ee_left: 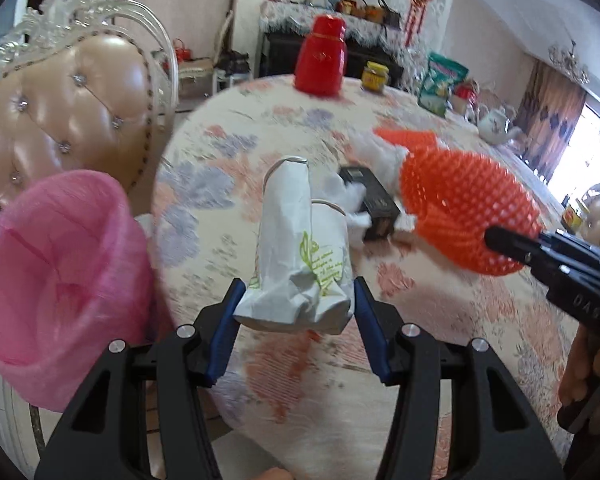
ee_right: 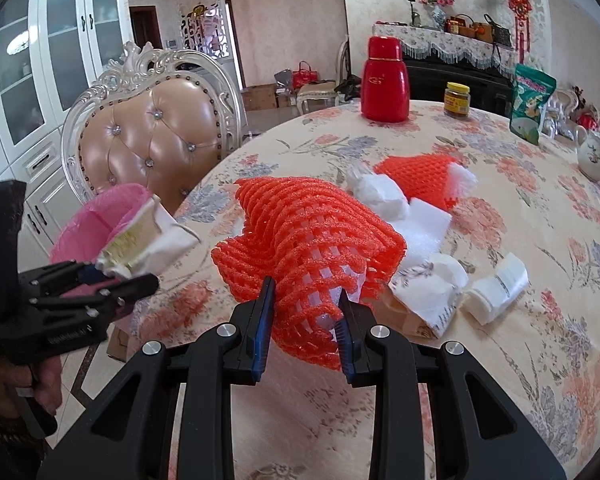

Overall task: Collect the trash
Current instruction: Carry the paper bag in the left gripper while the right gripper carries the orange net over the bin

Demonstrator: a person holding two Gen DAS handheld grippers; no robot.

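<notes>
**Ana:** Beside the table's near edge, the left gripper [ee_left: 296,308] has a crumpled white paper bag [ee_left: 296,264] between its blue pads, and the pink-lined bin [ee_left: 56,272] sits just to its left, mouth open.

**Ben:** So the step in hand looks like carrying the bag to the bin. Is it really clamped?

**Ana:** The pads sit against both sides of the bag's base, jaws at a middling width, and the bag is up off the floral tablecloth [ee_left: 440,312]. It reads as held.

**Ben:** And the right gripper [ee_right: 306,312]?

**Ana:** Narrow, pinched on the orange foam net [ee_right: 312,236], which is lifted over the table.

**Ben:** Then the next move probably calls for swinging the bag sideways until it hangs over the bin's mouth before the jaws let go; released short, it could catch the rim or fall between bin and table.

**Ana:** The right wrist view adds what the left one lacks: the bag seen from the side, close against the bin's rim, plus more litter on the cloth — a second orange net [ee_right: 420,178], white foam pieces [ee_right: 384,192], a torn wrapper [ee_right: 428,296] and a small white roll [ee_right: 496,286].

**Ben:** And the left view?

**Ana:** It alone looks down into the bin, and shows a small dark box [ee_left: 374,204] behind the bag.
</notes>
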